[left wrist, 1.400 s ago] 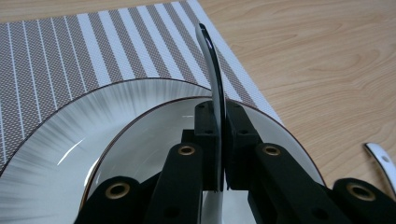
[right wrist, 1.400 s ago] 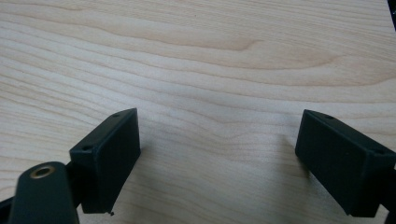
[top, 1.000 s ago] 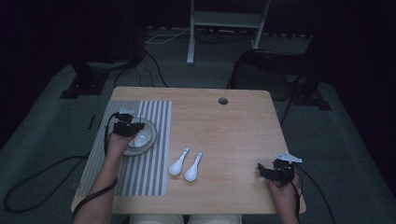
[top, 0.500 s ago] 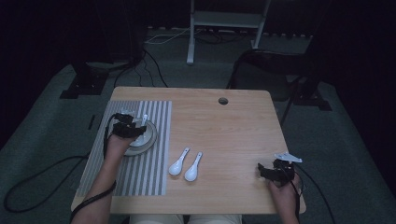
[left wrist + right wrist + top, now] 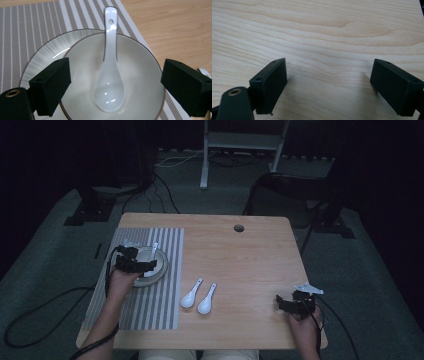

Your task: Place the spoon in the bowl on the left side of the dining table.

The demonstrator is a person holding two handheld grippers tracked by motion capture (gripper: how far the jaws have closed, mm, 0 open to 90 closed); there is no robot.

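White porcelain, the spoon (image 5: 110, 75) lies in the bowl (image 5: 140, 60) with its handle over the far rim, the bowl on a plate (image 5: 47, 56) on the striped mat (image 5: 155, 295). Above the bowl, the left gripper (image 5: 115, 87) has just been opening its jaws; they stand wide either side of the spoon, touching nothing. Well right of the bowl, the right gripper (image 5: 328, 85) gapes empty over bare table (image 5: 337, 30).
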